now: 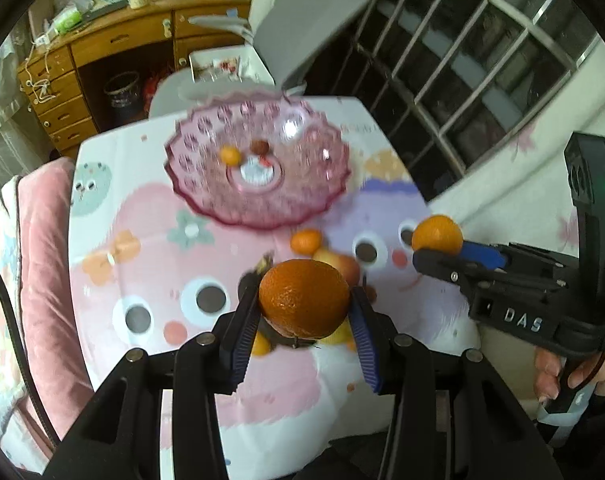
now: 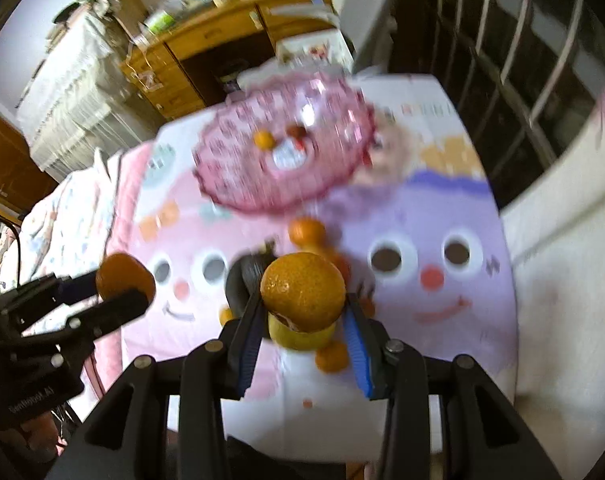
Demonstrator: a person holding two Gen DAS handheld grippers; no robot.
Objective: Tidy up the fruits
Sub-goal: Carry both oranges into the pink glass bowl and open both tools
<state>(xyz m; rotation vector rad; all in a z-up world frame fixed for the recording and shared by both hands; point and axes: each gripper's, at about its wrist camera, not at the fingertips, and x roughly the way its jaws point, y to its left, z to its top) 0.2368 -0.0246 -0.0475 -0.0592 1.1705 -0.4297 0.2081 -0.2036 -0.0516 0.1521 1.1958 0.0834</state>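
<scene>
The left gripper (image 1: 304,300) pinches a dark orange (image 1: 304,298) between its two blue pads, up in the air over the worktop (image 1: 142,216). The right gripper (image 2: 303,300) pinches a lighter orange (image 2: 303,291) the same way. Each one shows in the other's camera, off to the side, and they look about level. The pink glass plate (image 1: 206,196) lies straight ahead of both grippers, past a little pile of fruit (image 1: 322,254) on the cartoon cloth. A small orange (image 1: 230,155) and a brown fruit (image 1: 259,147) already sit in the plate near its middle. I think both oranges need to go forward and then down into the plate. Neither hand looks much nearer to it. The pile under the grippers is mostly hidden by the held oranges, so I cannot count what is there. Something dark (image 2: 244,280) lies in it, and I cannot tell what it is. The right camera's picture is blurry.
</scene>
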